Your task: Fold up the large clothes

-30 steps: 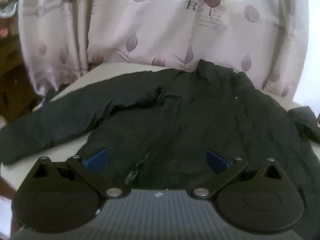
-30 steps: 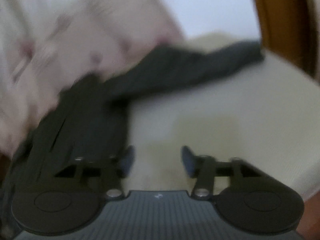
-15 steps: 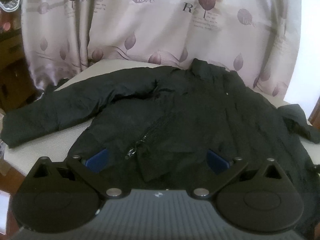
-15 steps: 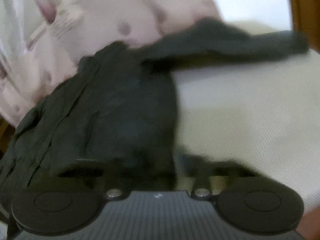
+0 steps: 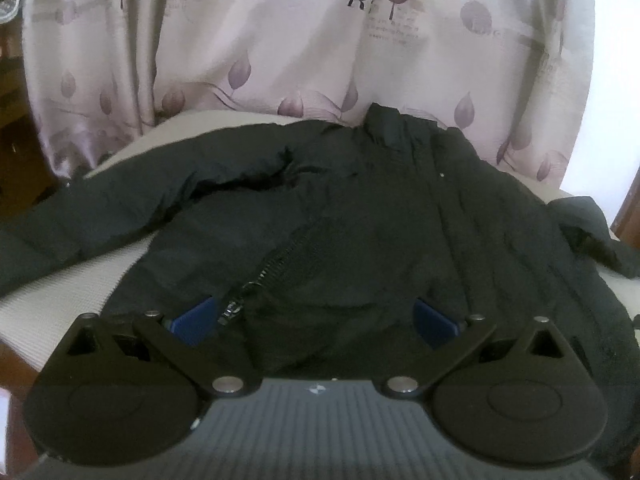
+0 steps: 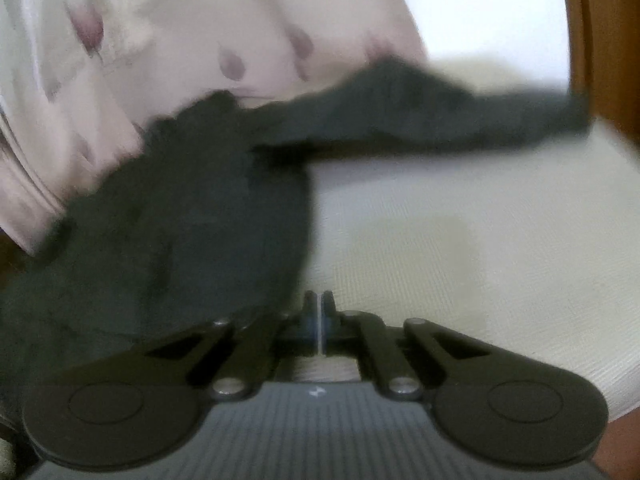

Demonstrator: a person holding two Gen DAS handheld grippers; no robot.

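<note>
Two grippers differ in jaw state: the right gripper [image 6: 319, 312] has its jaws pressed together, with only a thin line between the pads, whereas half a second ago they were blurred and a second ago stood clearly apart; the left gripper [image 5: 314, 316] keeps its jaws spread wide, blue pads [image 5: 194, 316] on either side of the hem, holding nothing. Whether the right jaws pinch cloth cannot be told, since the jacket's near edge [image 6: 276, 300] lies just beside the closed tips and the view is blurred; if cloth is caught, it is the lower side edge of the garment, which would suit a first fold of that side toward the middle. The left view has drawn slightly closer to the hem across the last second, and the zip [image 5: 256, 276] now sits between its pads, nearer the left one. One jacket [image 5: 360, 220], black, lies spread front-up on one pale cloth-covered surface [image 6: 460, 240], collar away from the person. Two sleeves are counted: one [image 5: 100, 208] stretched out to the left, one [image 6: 460, 116] stretched out to the right, neither yet folded in. One zip runs up the front, partly open at the bottom. One patterned curtain [image 5: 300, 40] hangs behind. Judged from this layout, folding has barely begun.
</note>
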